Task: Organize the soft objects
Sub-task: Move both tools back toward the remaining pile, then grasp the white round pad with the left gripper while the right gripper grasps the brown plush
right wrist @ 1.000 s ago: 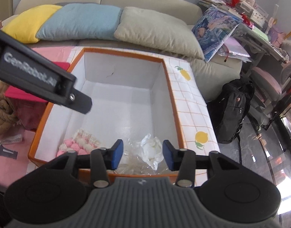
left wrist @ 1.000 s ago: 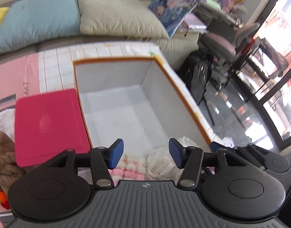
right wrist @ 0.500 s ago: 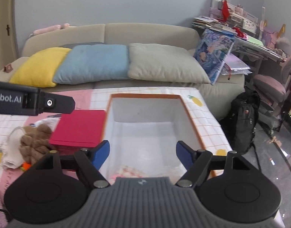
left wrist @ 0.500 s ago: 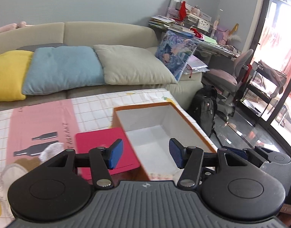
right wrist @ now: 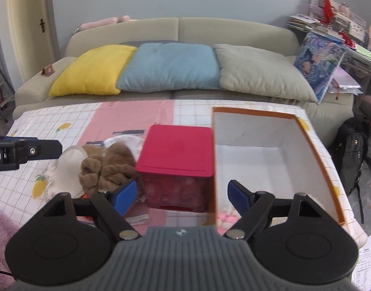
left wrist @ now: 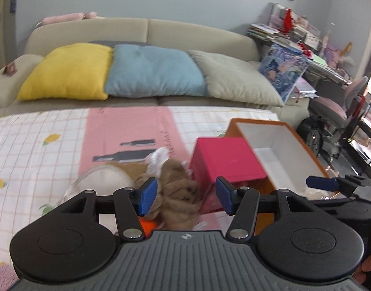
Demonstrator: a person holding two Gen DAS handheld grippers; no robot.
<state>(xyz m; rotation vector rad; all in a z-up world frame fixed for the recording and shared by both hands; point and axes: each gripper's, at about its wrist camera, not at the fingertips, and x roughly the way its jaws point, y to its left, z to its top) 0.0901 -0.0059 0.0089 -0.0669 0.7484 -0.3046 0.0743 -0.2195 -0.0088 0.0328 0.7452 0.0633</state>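
A brown fuzzy soft item (left wrist: 178, 189) (right wrist: 108, 167) lies on the table beside a white soft item in clear wrap (left wrist: 105, 179) (right wrist: 66, 162). My left gripper (left wrist: 185, 195) is open and empty, hovering just above the brown item. My right gripper (right wrist: 183, 195) is open and empty, in front of the red box (right wrist: 178, 150) and the orange-rimmed white box (right wrist: 270, 145) (left wrist: 277, 150). A pink-and-white knitted piece (right wrist: 225, 215) lies in the white box's near corner.
The red box (left wrist: 224, 157) stands between the soft pile and the white box. A pink fluffy item (right wrist: 1, 232) lies at the table's near left. A sofa with yellow, blue and beige cushions (right wrist: 171, 68) runs behind the table. A black backpack (right wrist: 350, 140) stands on the floor at right.
Both grippers have risen out of the white box and pulled back. The left one swung left over the soft pile. The right gripper's jaws opened wider.
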